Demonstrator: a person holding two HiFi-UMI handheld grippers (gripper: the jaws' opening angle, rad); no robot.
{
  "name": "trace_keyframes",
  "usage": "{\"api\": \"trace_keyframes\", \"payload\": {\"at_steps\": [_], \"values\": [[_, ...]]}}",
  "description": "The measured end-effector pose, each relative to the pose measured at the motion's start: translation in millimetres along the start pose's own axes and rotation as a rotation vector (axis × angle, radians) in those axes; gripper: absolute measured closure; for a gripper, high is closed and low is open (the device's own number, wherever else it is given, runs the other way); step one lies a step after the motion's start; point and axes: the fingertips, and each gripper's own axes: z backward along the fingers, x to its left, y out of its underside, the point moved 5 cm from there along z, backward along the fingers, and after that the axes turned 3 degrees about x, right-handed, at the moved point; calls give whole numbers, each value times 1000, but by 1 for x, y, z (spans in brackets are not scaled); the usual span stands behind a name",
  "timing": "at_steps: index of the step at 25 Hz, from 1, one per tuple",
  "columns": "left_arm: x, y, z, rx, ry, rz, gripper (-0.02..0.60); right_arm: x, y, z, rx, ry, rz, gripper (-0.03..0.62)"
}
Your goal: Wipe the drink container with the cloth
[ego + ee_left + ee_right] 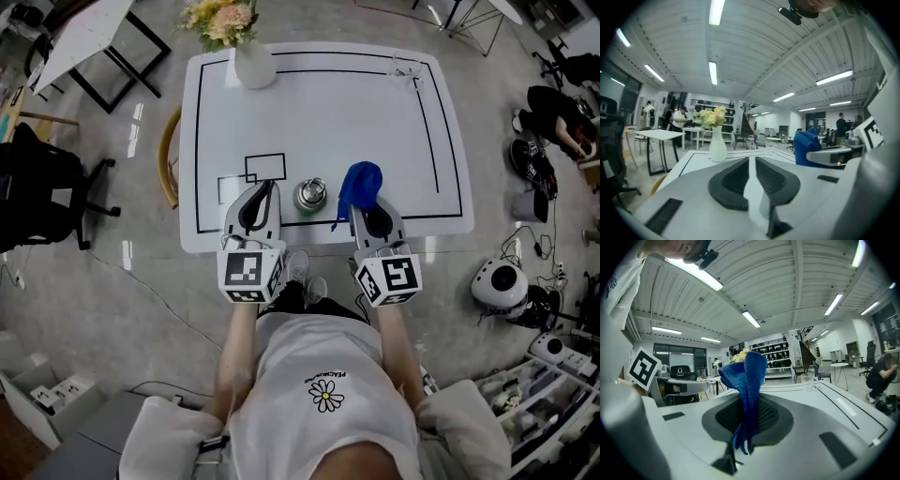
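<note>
A small metal drink container (310, 194) with a domed lid stands near the table's front edge, between my two grippers. My left gripper (263, 190) is just left of it and apart from it. In the left gripper view (751, 161) its jaws are shut with nothing between them. My right gripper (363, 212) is just right of the container, shut on a blue cloth (360, 185) that bunches up above the fingertips. In the right gripper view (749, 405) the cloth (749, 378) is pinched between the dark pads (771, 416) and hangs down.
The white table (328, 112) has black marked lines and a small square outline (265, 167) at the front left. A white vase of flowers (253, 58) stands at the far left and a clear cup (406, 71) at the far right. A black office chair (42, 192) sits left of the table.
</note>
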Motion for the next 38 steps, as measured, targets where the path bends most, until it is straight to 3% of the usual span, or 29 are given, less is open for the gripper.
{"api": "trace_keyframes", "payload": {"at_steps": [1, 2, 5, 7, 11, 16, 24, 28, 38], "values": [[-4, 2, -2, 7, 65, -2, 489, -2, 2, 0, 8, -5, 9, 551], [-9, 6, -3, 22, 145, -11, 360, -5, 6, -1, 17, -12, 20, 553], [-23, 28, -4, 116, 354, -89, 255, -15, 17, -6, 52, -38, 41, 553], [-26, 50, -8, 192, 400, -118, 227, -21, 26, -9, 76, -50, 35, 551], [-31, 61, -15, 203, 437, -55, 222, -18, 31, -16, 88, -68, 26, 553], [-42, 67, -22, 244, 482, -110, 222, -10, 32, -29, 88, -97, 35, 553], [-41, 80, -26, 283, 464, -105, 228, -14, 38, -33, 93, -109, 27, 553], [-39, 87, -30, 312, 420, -121, 309, -17, 44, -33, 106, -115, 28, 553], [-37, 105, -31, 412, 376, -130, 318, -23, 68, -51, 149, -209, -1, 551]]}}
